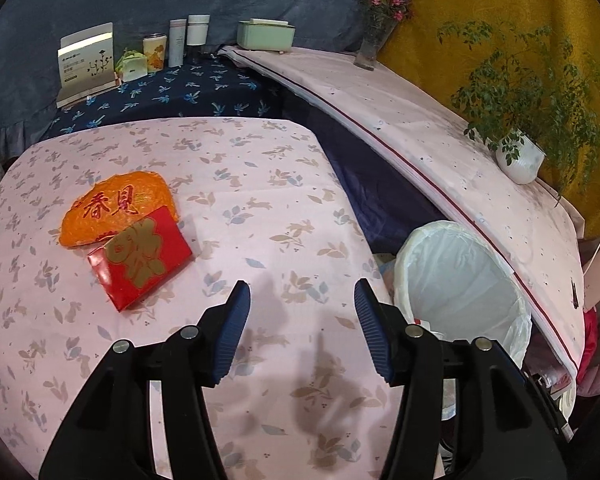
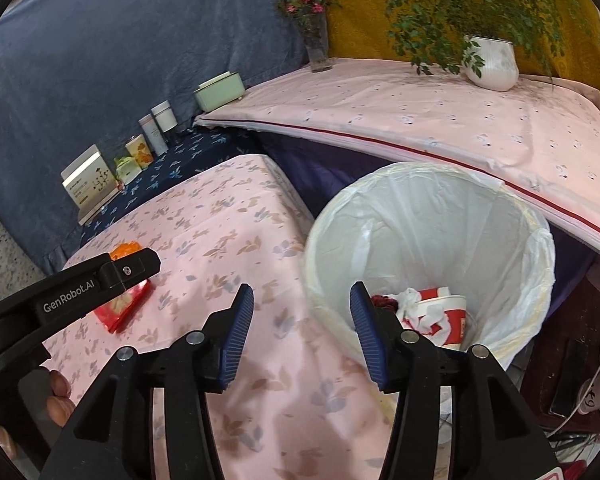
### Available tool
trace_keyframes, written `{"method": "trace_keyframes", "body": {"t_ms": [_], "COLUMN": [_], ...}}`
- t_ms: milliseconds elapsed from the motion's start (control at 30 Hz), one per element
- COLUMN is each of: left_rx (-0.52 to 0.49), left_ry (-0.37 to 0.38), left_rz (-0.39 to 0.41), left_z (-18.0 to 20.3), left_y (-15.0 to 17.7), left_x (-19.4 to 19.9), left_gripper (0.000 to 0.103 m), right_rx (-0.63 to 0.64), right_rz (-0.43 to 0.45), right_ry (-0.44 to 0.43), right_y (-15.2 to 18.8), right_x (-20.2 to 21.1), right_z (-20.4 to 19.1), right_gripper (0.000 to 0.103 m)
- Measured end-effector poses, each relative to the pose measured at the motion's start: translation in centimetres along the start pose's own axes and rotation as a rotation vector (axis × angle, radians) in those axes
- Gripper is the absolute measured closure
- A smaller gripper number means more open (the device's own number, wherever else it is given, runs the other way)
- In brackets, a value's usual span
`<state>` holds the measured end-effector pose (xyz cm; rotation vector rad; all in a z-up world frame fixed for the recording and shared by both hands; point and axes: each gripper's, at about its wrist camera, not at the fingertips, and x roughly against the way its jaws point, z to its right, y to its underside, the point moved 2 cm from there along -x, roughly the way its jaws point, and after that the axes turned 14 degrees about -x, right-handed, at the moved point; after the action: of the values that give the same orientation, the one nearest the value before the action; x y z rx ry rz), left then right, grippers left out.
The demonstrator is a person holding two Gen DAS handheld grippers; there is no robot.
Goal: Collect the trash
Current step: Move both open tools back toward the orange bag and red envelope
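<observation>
Left wrist view shows your left claw (image 1: 302,296) hovering over the worktop (image 1: 260,184), its blue-padded fingers spread wide apart with nothing between them. Ahead and to the left of it lie two pieces of trash: a red envelope (image 1: 140,258) with a large gold character printed on it, lying flat and slightly crumpled at its edges, and an orange wrapper (image 1: 116,206) with red characters, wrinkled and shiny. The envelope overlaps the wrapper's near edge, so the two touch.

To the right of the worktop, below its edge, stands the trash bin (image 1: 460,276), lined with a white plastic bag.

From the right wrist view, your right claw (image 2: 302,300) is also parted and holds nothing, poised over the worktop's edge with its right finger above the bin's rim. Inside the bin (image 2: 432,216) you can see a red-and-white paper cup (image 2: 444,316) with crumpled white tissue (image 2: 410,300) on it and something dark red beside it.
</observation>
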<state>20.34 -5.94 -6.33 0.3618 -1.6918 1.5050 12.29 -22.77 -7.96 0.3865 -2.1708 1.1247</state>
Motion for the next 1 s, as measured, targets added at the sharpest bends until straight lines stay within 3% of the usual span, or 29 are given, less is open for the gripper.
{"method": "trace_keyframes", "body": {"t_ms": [1000], "left_rx": [0.086], "left_ry": [-0.201], "left_rz": [-0.032], "left_z": [-17.3], "left_y": [3.8], "left_x": [1.0], "left_gripper": [0.05], "right_rx": [0.154], "right_rz": [-0.124], "right_ry": [-0.063], "right_y": [6.9], "right_x": [-4.7], "right_z": [-13.9], "right_gripper": [0.037]}}
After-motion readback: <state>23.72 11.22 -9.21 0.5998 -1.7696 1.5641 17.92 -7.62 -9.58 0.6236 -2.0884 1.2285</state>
